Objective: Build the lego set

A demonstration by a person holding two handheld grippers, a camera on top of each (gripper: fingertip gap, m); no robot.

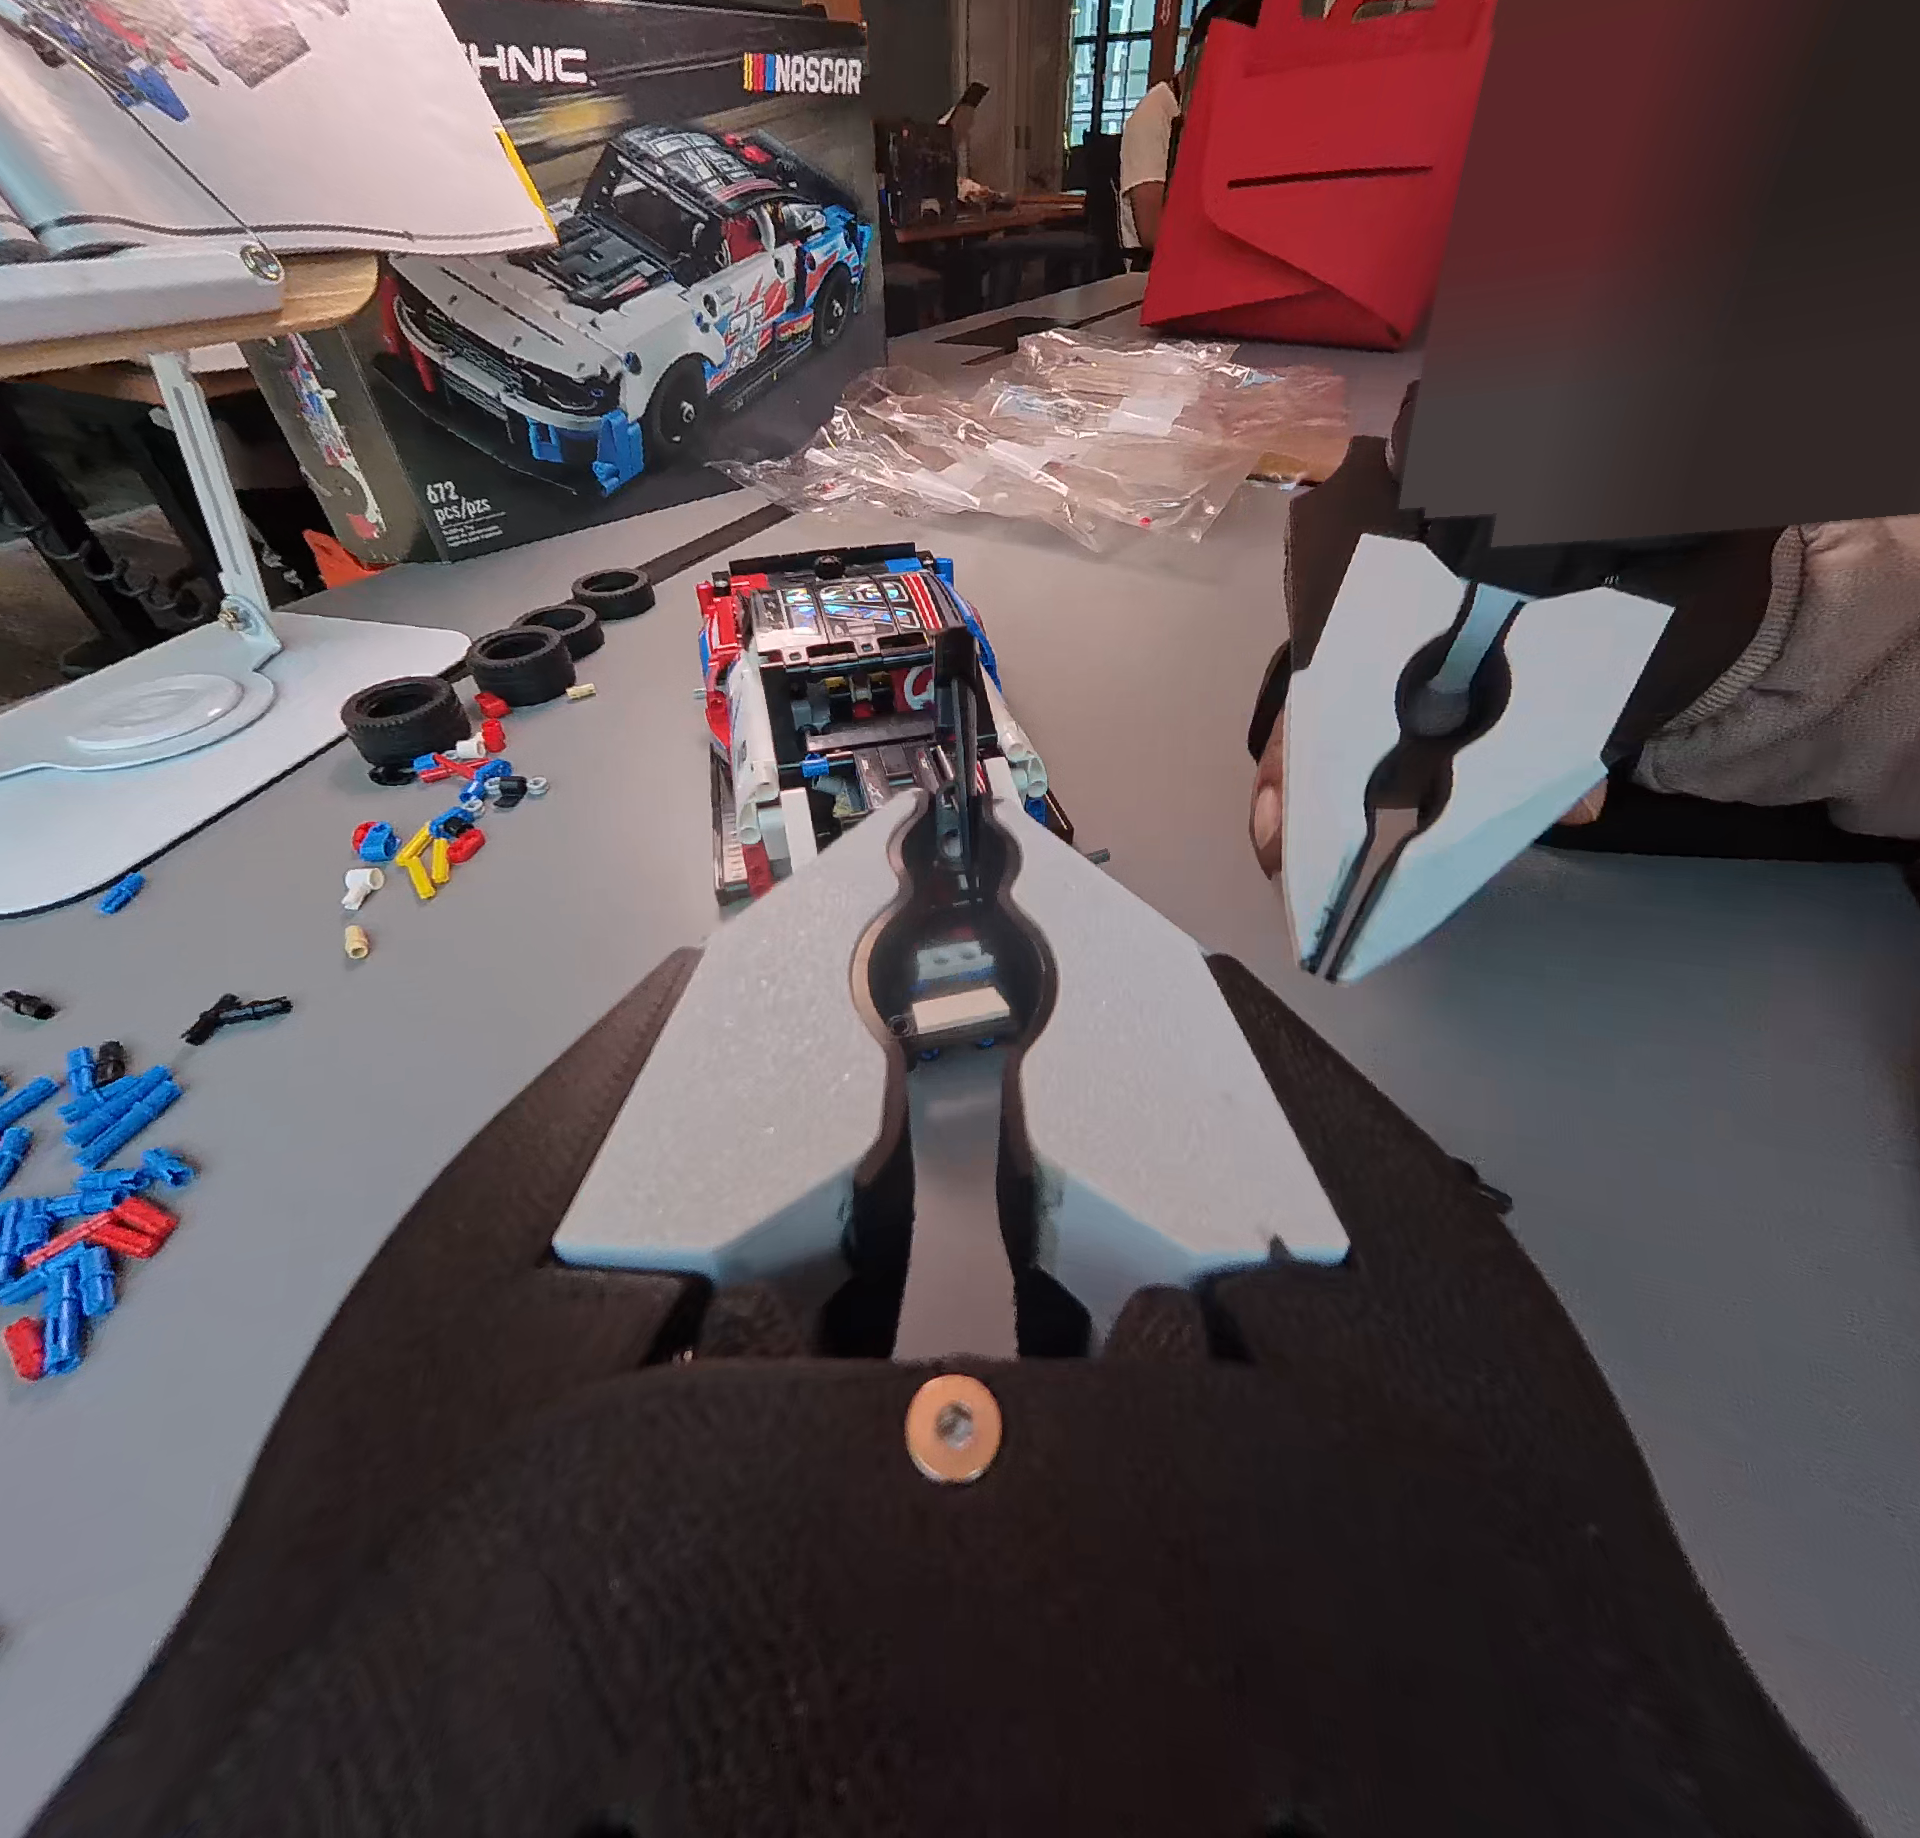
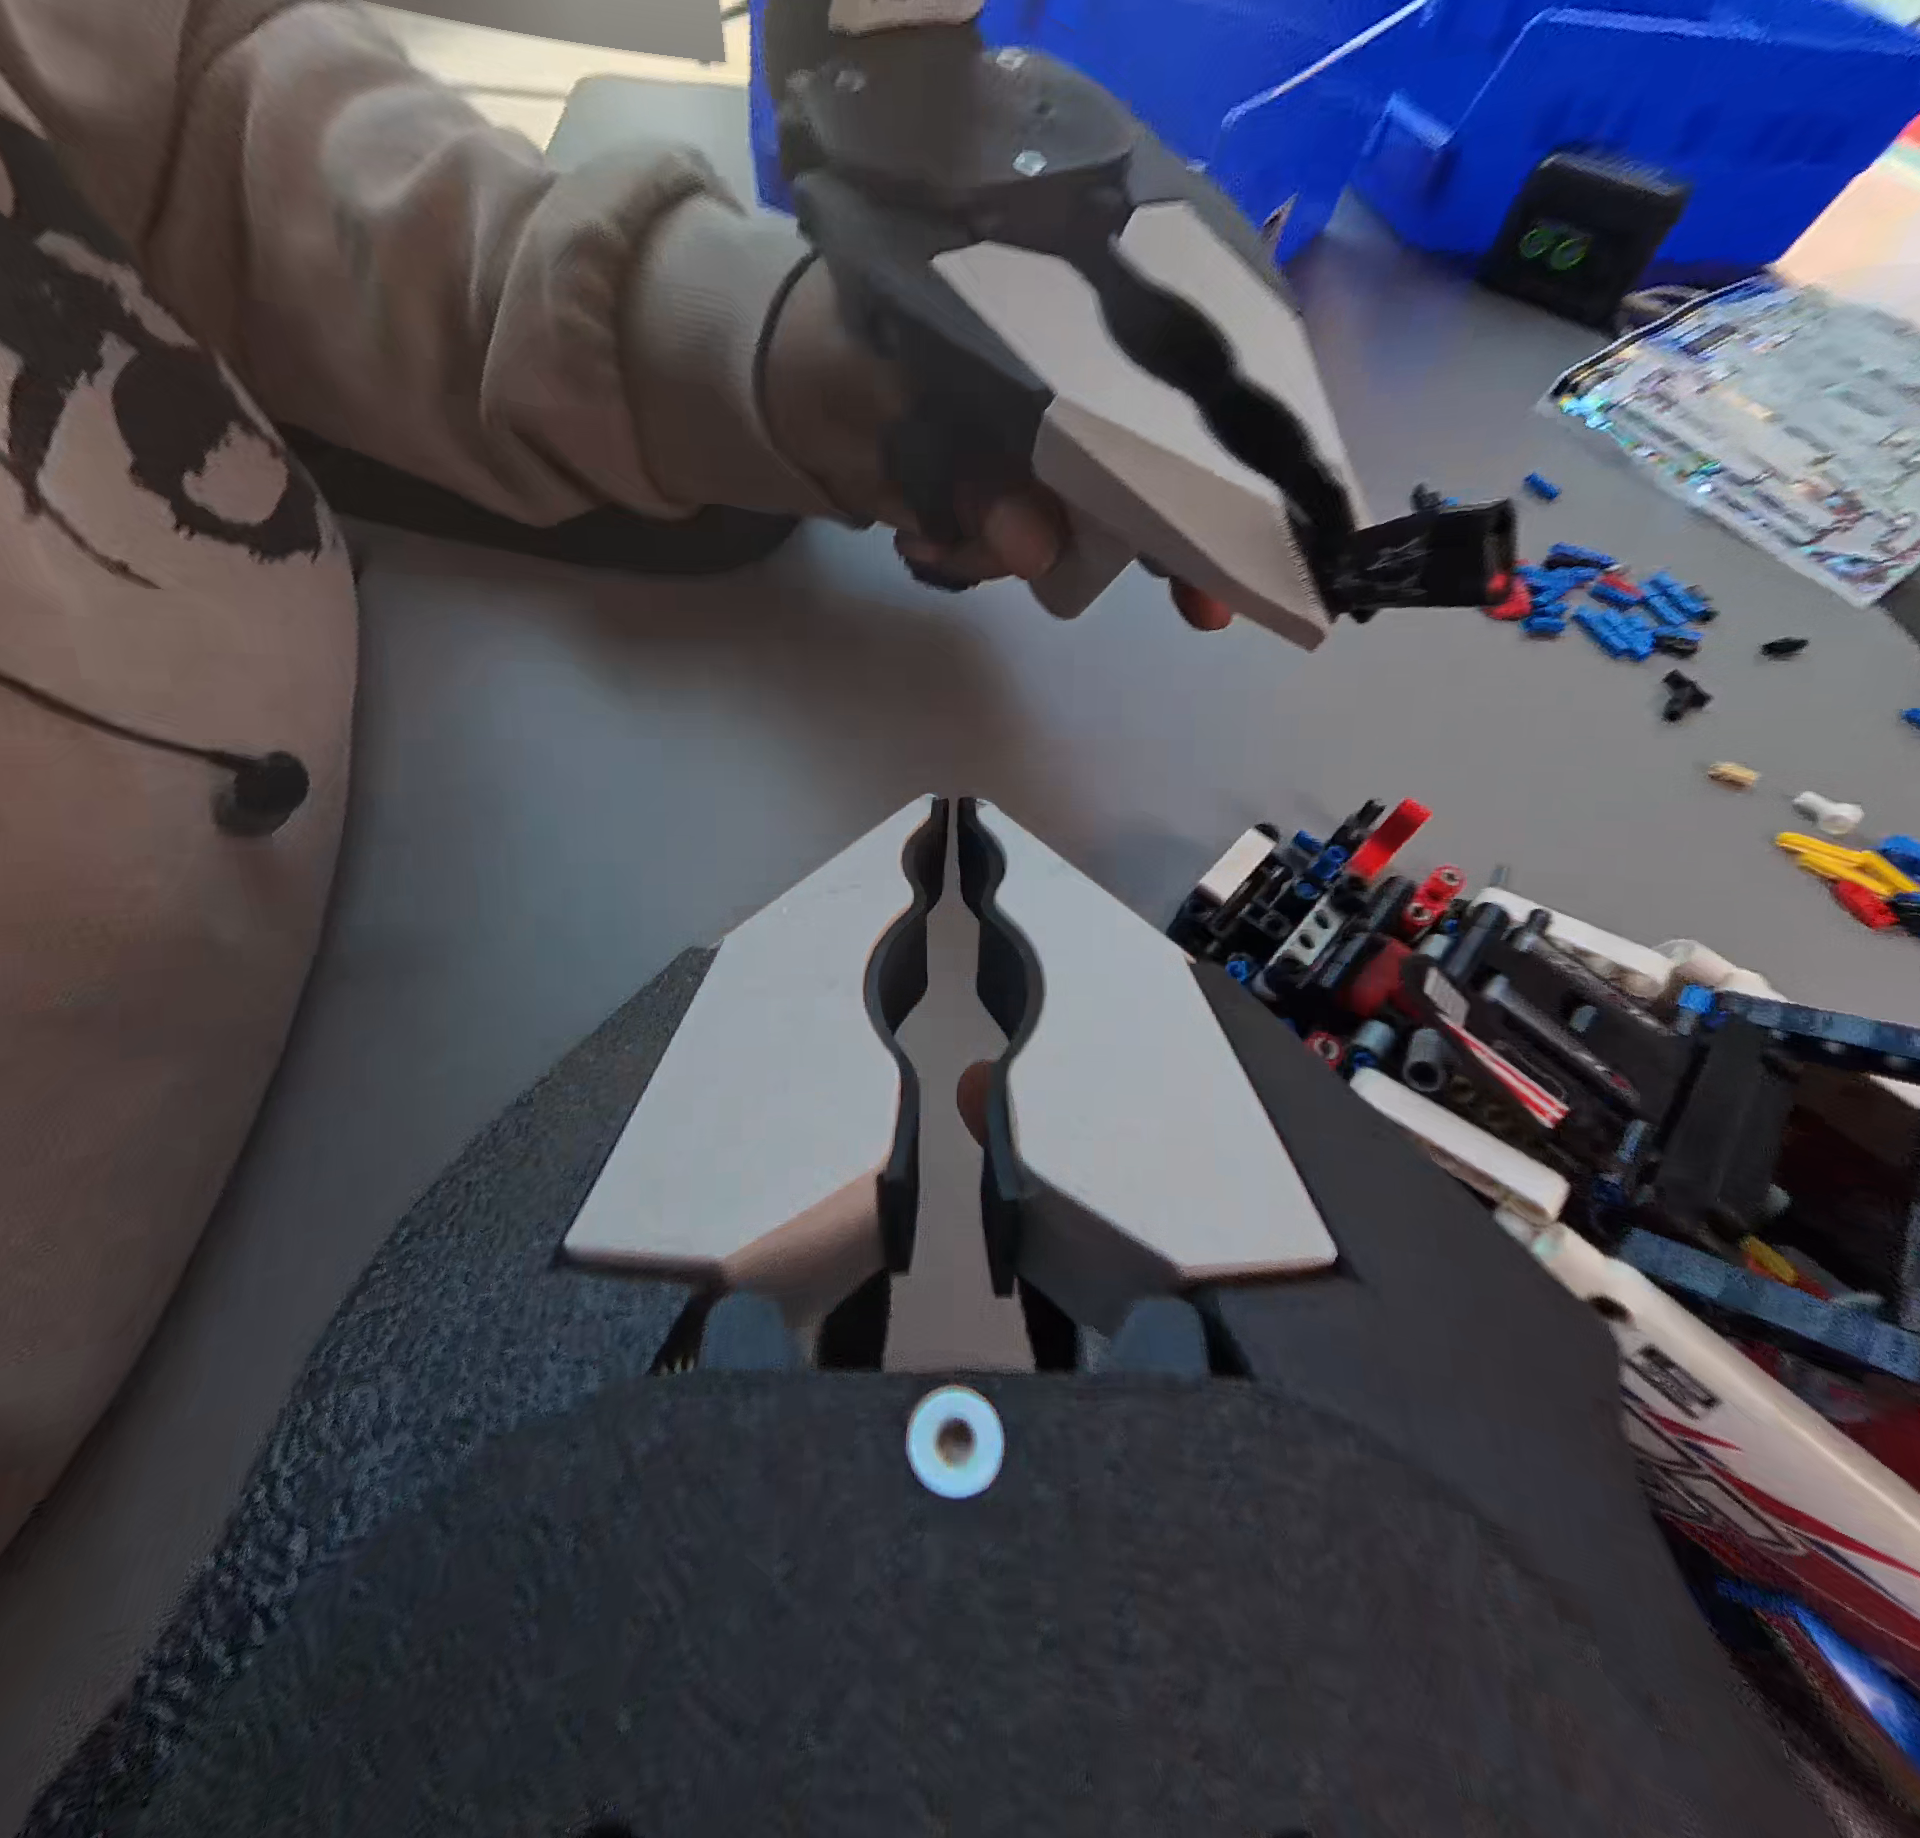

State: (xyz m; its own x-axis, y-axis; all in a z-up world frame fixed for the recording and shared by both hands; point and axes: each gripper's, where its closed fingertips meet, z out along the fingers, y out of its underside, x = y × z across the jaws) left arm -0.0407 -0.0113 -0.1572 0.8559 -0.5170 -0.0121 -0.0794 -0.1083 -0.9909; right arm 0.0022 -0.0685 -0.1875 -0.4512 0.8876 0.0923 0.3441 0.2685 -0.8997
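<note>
Left wrist view
Left gripper: closed on a black lego piece that sticks out past its tips, held above the table.
Lego car: part-built, red, white and blue, on the grey table just ahead of the tips.
Right gripper: to the right, fingers together, nothing between them, tips pointing down.
Tyres: 4 black ones in a row left of the car.
Loose pieces: blue, red, yellow and black, scattered on the left.
Lego box: standing behind the car, clear plastic bags beside it.

Right wrist view
Right gripper: tips nearly touching, holding nothing, above bare table.
Left gripper: farther off, pinching the black lego piece at its tips.
Lego car: lower right, close beside the right gripper.
Loose pieces: beyond the car.
</note>
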